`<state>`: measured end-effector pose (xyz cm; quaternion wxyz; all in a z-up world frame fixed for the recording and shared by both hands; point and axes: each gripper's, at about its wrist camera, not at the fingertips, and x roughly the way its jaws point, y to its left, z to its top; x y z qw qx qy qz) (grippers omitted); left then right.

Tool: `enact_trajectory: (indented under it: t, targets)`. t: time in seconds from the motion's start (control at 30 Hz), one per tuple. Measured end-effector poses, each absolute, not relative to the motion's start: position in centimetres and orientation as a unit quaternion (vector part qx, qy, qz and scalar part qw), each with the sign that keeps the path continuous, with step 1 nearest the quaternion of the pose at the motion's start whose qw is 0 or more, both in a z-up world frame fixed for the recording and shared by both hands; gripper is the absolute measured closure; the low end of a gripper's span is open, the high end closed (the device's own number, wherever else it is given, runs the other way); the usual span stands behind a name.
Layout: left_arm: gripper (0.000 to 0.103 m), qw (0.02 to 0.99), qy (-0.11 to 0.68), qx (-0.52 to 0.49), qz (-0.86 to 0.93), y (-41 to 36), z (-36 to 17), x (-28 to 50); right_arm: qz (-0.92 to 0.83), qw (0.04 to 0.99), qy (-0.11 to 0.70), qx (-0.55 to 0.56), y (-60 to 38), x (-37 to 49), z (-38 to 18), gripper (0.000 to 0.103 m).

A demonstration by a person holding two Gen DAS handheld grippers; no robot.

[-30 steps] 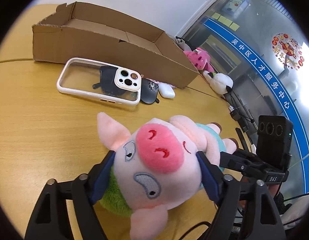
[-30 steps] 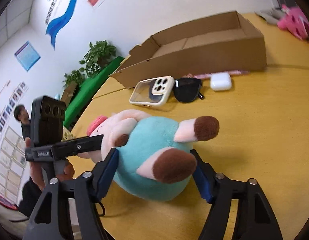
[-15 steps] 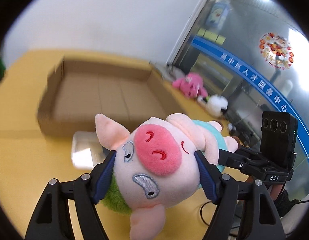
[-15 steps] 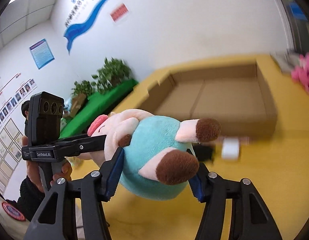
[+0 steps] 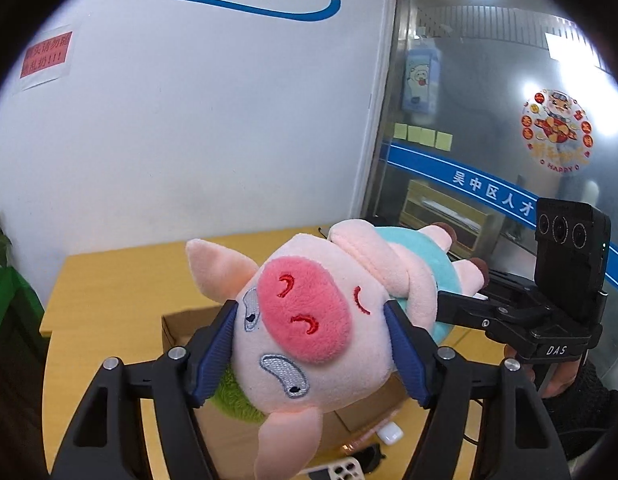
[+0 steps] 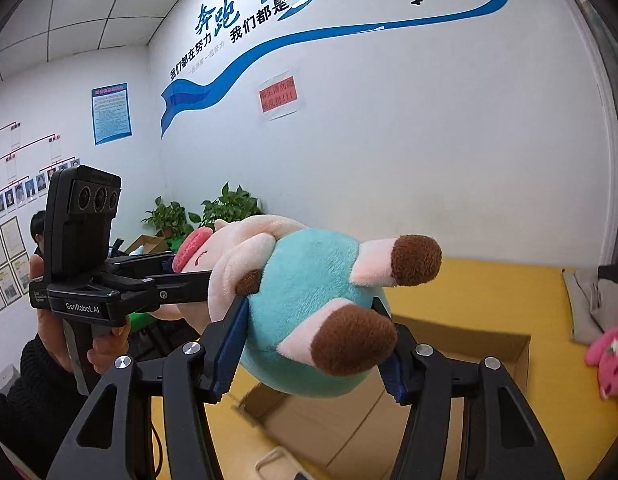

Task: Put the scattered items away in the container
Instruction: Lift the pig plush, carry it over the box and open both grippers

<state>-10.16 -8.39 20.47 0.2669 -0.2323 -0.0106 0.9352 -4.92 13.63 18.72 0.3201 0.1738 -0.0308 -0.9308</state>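
Plush pig, soft and rounded, with a pink felt snout and teal fleece body, hung in the air above the open cardboard box, clear of the yellow table. The left hand-held gripper pinched its head between blue ribbed pads, its jaws having just closed a little. The right hand-held gripper clamped the teal belly, brown-tipped feet poking toward 2 o'clock. At 6 o'clock in the left wrist view lay a white earbud case, dark sunglasses and a phone case.
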Motion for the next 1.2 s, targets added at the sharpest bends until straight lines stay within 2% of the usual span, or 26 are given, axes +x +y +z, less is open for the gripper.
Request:
enact_trajectory:
  t: [0.17,0.3,0.67,0.97,1.07,1.2]
  targets:
    - [0.032,0.272,-0.029,-0.244,0.931,-10.2,19.7,-16.6,-0.929,0.319,-0.040,0.181,12.8,-10.9,18.2,0.041]
    - [0.032,0.268,-0.043,-0.263,0.926,-10.4,17.2,-21.7,-0.926,0.314,-0.054,0.204,12.1,-16.5,15.7,0.041]
    - [0.033,0.241,-0.086,-0.362,0.897,-11.5,4.8,-34.3,-0.905,0.282,-0.094,0.305,11.4,-30.0,2.9,0.041]
    - [0.033,0.198,-0.093,-0.446,0.868,-12.2,-3.6,-38.7,-0.891,0.269,-0.094,0.354,10.7,-35.3,-6.2,0.041]
    - [0.033,0.180,-0.049,-0.464,0.866,-11.3,-4.3,-39.0,-0.889,0.266,-0.077,0.363,10.4,-35.6,-7.6,0.041]
    - [0.029,0.163,-0.044,-0.475,0.864,-11.1,-4.3,-39.3,-0.891,0.257,-0.066,0.369,10.3,-35.8,-8.2,0.038]
